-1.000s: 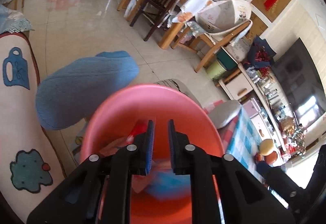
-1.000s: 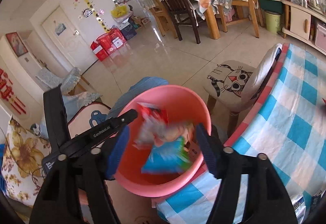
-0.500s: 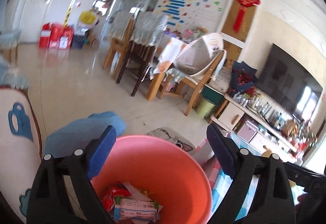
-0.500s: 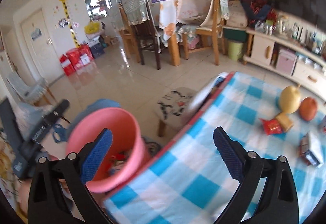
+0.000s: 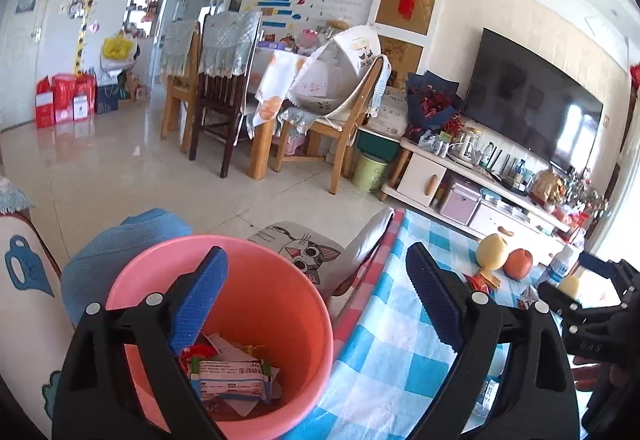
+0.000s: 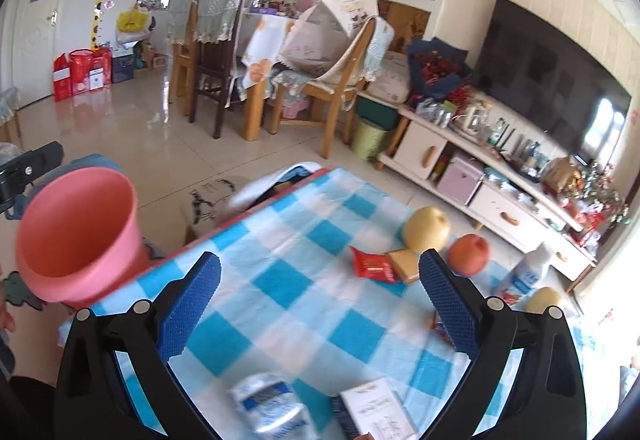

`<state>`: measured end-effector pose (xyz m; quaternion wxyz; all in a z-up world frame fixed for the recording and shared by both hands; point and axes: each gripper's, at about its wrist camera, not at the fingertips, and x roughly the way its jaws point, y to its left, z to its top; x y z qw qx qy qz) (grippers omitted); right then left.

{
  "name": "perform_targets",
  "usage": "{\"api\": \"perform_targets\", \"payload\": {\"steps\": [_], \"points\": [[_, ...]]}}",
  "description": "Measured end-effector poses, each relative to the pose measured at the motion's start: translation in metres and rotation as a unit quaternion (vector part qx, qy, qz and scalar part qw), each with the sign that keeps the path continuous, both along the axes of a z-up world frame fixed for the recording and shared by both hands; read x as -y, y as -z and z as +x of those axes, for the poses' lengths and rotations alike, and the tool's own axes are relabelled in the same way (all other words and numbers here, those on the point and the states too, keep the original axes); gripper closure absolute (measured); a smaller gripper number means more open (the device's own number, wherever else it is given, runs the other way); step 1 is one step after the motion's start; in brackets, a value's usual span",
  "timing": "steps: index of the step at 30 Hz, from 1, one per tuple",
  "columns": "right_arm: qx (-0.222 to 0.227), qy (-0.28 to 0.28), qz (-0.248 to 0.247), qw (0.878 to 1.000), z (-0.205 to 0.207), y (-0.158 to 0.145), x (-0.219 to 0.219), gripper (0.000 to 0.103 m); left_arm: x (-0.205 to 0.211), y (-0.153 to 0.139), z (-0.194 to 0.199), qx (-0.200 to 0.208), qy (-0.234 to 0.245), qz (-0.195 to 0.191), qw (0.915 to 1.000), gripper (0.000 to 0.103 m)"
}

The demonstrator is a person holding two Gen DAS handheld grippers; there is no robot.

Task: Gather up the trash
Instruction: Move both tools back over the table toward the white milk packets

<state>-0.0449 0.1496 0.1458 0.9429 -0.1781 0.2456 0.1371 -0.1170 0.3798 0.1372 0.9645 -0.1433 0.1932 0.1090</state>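
Right wrist view showed the counter [image 6: 280,280], spread with a blue-and-white checked cloth, still carrying litter, so by my reading the work stood between drops: both tools empty and the next piece yet to be picked. The pink bin [image 5: 256,304] stood just beside the counter's near corner, and the left wrist view showed wrappers [image 5: 228,372] lying in its bottom. The left tool [image 5: 316,304] hung over the bin's rim with its fingers wide apart and nothing between them. The right tool [image 6: 316,304] was likewise spread wide and empty, aimed across the cloth.

The next move probably called for reaching to one loose piece, straddling it flat against the cloth and pinching its edge. Nearest lay a blurred blue-and-white packet [image 6: 268,408] and a white card box [image 6: 376,408], both low in the picture. Farther off sat a red sachet [image 6: 372,266] touching a brown wrapped square [image 6: 404,264], close to a yellow pear [image 6: 426,230] and an orange fruit [image 6: 468,254], which I judged not to be trash.
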Motion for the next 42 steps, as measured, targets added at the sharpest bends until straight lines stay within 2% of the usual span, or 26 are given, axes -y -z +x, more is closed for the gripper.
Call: {"api": "perform_targets", "payload": {"steps": [2, 5, 10, 19, 22, 28, 34, 39, 42], "points": [[0.020, 0.006, -0.008, 1.000, -0.003, -0.001, 0.014, 0.005, 0.012, -0.002, -0.003, 0.009, 0.012, 0.006, 0.9999, 0.012], [0.030, 0.014, -0.009, 0.999, -0.004, -0.004, 0.037, 0.005, 0.027, -0.008, -0.010, 0.033, 0.035, 0.011, 0.9988, 0.012], [0.038, 0.028, -0.017, 0.999, -0.011, -0.007, 0.072, 0.005, 0.060, -0.015, -0.016, 0.051, 0.054, 0.023, 0.9969, 0.012], [0.042, 0.066, 0.000, 0.997, -0.021, -0.015, 0.130, 0.005, 0.134, -0.020, -0.020, 0.053, 0.125, 0.049, 0.9895, 0.012], [0.037, 0.072, 0.009, 0.997, -0.024, -0.017, 0.147, 0.005, 0.162, -0.015, -0.019, 0.031, 0.155, 0.066, 0.9852, 0.012], [0.032, 0.089, 0.022, 0.995, -0.029, -0.020, 0.181, 0.005, 0.208, 0.003, -0.010, -0.038, 0.193, 0.067, 0.9781, 0.012], [0.005, 0.122, 0.054, 0.991, -0.026, -0.019, 0.221, 0.005, 0.243, 0.021, -0.011, -0.079, 0.224, 0.067, 0.9692, 0.012], [-0.023, 0.142, 0.107, 0.984, -0.028, -0.019, 0.250, 0.005, 0.254, 0.036, -0.010, -0.116, 0.212, 0.059, 0.9685, 0.012], [-0.042, 0.137, 0.140, 0.980, -0.033, -0.016, 0.261, 0.005, 0.248, 0.051, -0.002, -0.153, 0.187, 0.022, 0.9700, 0.012]]}}
